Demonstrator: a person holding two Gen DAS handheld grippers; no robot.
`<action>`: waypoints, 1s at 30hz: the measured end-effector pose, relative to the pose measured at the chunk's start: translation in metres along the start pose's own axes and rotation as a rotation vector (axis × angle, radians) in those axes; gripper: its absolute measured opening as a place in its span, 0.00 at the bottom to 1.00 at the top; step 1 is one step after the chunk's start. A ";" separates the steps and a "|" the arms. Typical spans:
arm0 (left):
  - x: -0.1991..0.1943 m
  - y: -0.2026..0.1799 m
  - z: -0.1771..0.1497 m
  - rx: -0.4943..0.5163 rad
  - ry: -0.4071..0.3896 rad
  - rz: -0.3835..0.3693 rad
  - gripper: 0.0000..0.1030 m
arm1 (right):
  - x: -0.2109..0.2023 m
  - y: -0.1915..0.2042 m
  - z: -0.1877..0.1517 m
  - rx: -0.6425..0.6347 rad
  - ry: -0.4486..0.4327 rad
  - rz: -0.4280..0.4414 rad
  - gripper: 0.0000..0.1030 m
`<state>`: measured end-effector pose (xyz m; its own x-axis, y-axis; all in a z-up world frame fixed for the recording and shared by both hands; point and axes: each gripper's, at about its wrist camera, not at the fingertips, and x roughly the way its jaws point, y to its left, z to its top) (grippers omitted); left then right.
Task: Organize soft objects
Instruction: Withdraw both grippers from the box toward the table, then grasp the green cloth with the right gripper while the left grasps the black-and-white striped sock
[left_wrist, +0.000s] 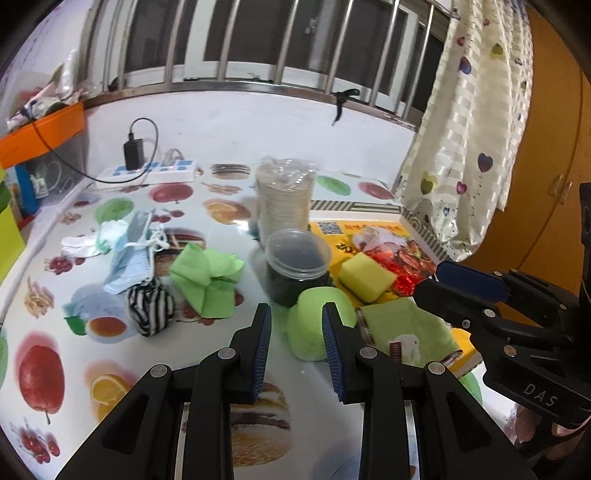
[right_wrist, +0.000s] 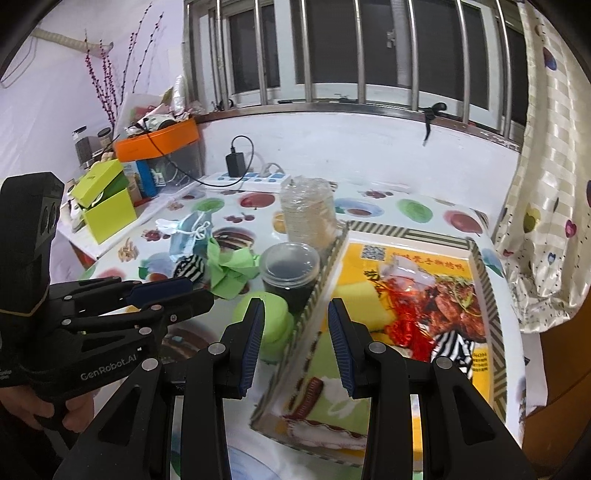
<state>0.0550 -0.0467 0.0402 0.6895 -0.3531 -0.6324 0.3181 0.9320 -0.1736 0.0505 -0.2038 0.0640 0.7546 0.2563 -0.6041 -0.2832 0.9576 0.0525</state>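
Note:
My left gripper (left_wrist: 296, 314) hovers open over the fruit-print table, just short of a round lime-green soft roll (left_wrist: 314, 332). To its left lie a striped sock ball (left_wrist: 149, 306), a crumpled green cloth (left_wrist: 207, 277) and blue face masks (left_wrist: 129, 254). My right gripper (right_wrist: 295, 306) is open above the left rim of the yellow tray (right_wrist: 480, 266), nothing held. The tray holds a yellow sponge (right_wrist: 362, 299), a green towel (right_wrist: 332, 402), a striped sock (right_wrist: 454, 347) and a red wrapper (right_wrist: 406, 321). The green roll (right_wrist: 266, 321) sits just outside that rim.
A lidded tub with dark contents (left_wrist: 297, 266) and a wrapped stack of cups (left_wrist: 284, 195) stand behind the roll. A power strip (left_wrist: 147, 171) lies by the wall. An orange-lidded bin (right_wrist: 159, 144) and lime box (right_wrist: 107, 210) stand far left; a curtain (left_wrist: 469, 147) hangs right.

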 end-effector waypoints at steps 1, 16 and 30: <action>-0.001 0.002 0.000 -0.003 -0.001 0.003 0.26 | 0.001 0.003 0.001 -0.004 0.001 0.006 0.36; -0.011 0.034 -0.008 -0.060 -0.004 0.062 0.26 | 0.016 0.039 0.008 -0.077 0.025 0.070 0.36; -0.009 0.059 -0.012 -0.102 0.009 0.101 0.26 | 0.034 0.061 0.012 -0.120 0.051 0.108 0.36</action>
<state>0.0593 0.0122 0.0265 0.7088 -0.2567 -0.6570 0.1790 0.9664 -0.1844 0.0663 -0.1349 0.0559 0.6855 0.3472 -0.6399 -0.4323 0.9014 0.0259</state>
